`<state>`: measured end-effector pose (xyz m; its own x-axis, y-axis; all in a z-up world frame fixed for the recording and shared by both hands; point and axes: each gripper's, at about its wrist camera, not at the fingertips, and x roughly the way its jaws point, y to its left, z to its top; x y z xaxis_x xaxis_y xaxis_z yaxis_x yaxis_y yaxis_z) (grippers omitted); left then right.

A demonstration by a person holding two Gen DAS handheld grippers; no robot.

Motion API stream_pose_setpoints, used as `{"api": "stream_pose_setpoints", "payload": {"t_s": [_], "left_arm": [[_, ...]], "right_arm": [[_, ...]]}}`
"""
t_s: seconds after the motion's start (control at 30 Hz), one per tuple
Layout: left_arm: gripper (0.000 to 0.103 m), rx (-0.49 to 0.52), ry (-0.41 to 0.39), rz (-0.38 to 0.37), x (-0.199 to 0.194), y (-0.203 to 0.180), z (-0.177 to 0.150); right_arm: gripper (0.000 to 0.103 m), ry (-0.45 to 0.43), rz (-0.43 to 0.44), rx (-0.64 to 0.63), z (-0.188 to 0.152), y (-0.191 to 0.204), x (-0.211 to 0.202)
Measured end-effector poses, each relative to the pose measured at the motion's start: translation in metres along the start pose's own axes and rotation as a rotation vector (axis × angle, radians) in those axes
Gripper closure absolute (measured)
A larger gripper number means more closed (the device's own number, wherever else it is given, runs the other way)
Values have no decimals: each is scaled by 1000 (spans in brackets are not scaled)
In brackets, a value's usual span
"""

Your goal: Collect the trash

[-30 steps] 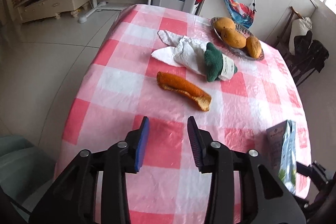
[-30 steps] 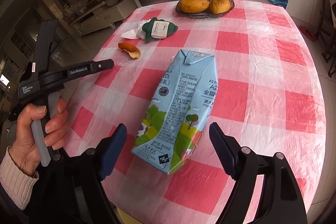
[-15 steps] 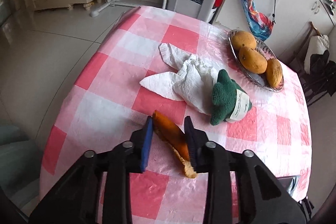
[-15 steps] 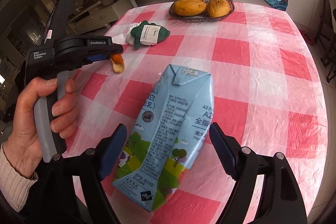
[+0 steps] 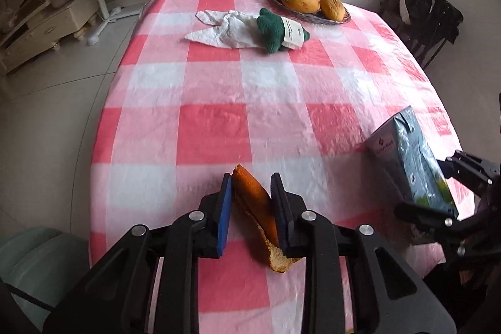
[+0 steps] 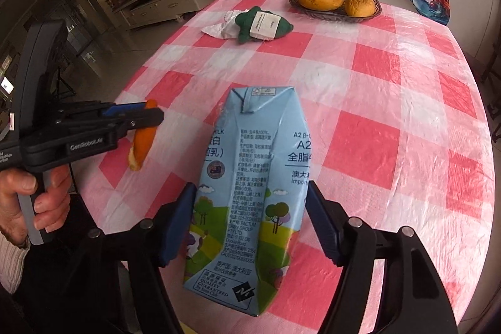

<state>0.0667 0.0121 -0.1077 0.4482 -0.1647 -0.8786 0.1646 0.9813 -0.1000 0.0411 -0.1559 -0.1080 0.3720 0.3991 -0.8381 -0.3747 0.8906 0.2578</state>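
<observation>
My left gripper [image 5: 250,177] is shut on an orange peel [image 5: 253,202], held just above the red-checked tablecloth [image 5: 219,127] near its front edge. From the right wrist, the peel [image 6: 141,146] hangs down from the left gripper [image 6: 150,115], which a hand holds. My right gripper [image 6: 250,188] has a light blue milk carton [image 6: 247,161] between its jaws. They are closing, and both pads touch the carton's sides. The left wrist view shows the carton [image 5: 410,152] tilted at the table's right edge. A crumpled white tissue [image 5: 225,30] lies at the far side.
A green plush toy [image 5: 278,30] with a white label lies against the tissue. A basket of mangoes [image 5: 300,0] stands at the far right corner. A pale green bin [image 5: 37,265] sits on the floor at lower left. A white stool and shelves stand beyond the table.
The left gripper went forward to the peel, closed on it and drew it back toward the near edge. The right jaws narrowed onto the carton, which now stands more upright.
</observation>
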Motion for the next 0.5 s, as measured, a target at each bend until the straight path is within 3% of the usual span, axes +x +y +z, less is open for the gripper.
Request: {"api": "stream_pose_setpoints", "payload": {"t_s": [0.07, 0.2, 0.3, 0.5], "left_arm": [[77, -2, -20, 12, -11, 4, -16], [52, -27, -87, 52, -36, 10, -35], [45, -34, -142, 74, -53, 10, -45], [42, -18, -197, 112, -65, 8, -48]], "right_arm": [[35, -3, 0, -5, -6, 2, -4], [30, -42, -26, -4, -12, 3, -12], [25, -95, -39, 37, -13, 2, -20], [21, -163, -77, 50, -18, 11, -26]]}}
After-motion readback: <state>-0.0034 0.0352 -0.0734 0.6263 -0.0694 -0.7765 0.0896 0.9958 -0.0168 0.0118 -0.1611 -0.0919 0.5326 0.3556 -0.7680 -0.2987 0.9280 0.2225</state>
